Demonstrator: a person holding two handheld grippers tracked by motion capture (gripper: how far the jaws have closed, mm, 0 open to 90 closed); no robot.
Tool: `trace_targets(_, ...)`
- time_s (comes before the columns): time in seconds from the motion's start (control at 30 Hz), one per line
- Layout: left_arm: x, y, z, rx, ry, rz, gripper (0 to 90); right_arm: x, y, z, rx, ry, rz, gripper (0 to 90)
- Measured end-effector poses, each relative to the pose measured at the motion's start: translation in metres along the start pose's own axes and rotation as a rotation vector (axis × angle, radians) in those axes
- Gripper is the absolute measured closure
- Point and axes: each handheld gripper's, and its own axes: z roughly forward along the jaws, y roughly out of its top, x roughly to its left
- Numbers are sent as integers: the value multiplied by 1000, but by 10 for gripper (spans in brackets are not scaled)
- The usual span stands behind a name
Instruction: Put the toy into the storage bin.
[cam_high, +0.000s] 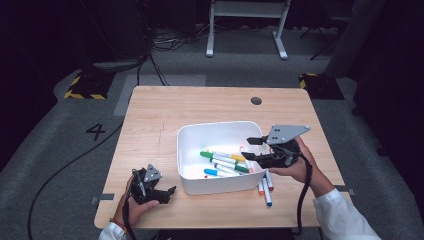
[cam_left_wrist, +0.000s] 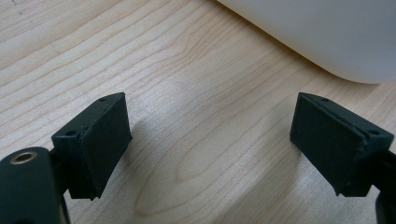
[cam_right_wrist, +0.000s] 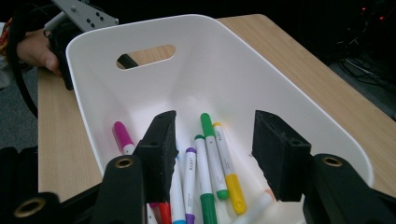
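My two black hand-held grippers at a pale wooden table with a white plastic bin of felt-tip markers.

My right gripper (cam_high: 252, 149) sits right of centre in the high view, over the right rim of the rounded white plastic bin (cam_high: 192, 132), its jaws parted about halfway with nothing between them. In the right gripper view the coloured felt-tip markers (cam_right_wrist: 208, 158) lie on the bin floor below those jaws: green, yellow, purple and magenta caps show. My left gripper (cam_high: 167, 192) rests at the lower left of the high view on the pale wooden table (cam_high: 150, 110), jaws spread wide over bare wood, just beside the bin's near left corner. Three more markers (cam_high: 265, 186) lie on the table against the bin's lower right corner.
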Motion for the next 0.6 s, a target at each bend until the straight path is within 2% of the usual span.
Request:
trace_targets(0.07,0,0,0,0,0,0,124,-1,-4,-11,-13,-47,8,485)
trace_targets(0.17,0,0,0,-1,0,1,124,-3,-14,-24,-32,-87,24,466)
trace_targets(0.3,0,0,0,-1,0,0,124,-3,-35,-39,-37,-162,57,419)
trace_targets(0.4,0,0,0,-1,0,0,124,-3,-52,-47,-44,-200,78,395)
trace_targets(0.53,0,0,0,-1,0,0,124,-3,-77,-52,-20,-243,100,378)
trace_targets(0.6,0,0,0,-2,-1,1,124,-4,-89,-50,-5,-238,127,376)
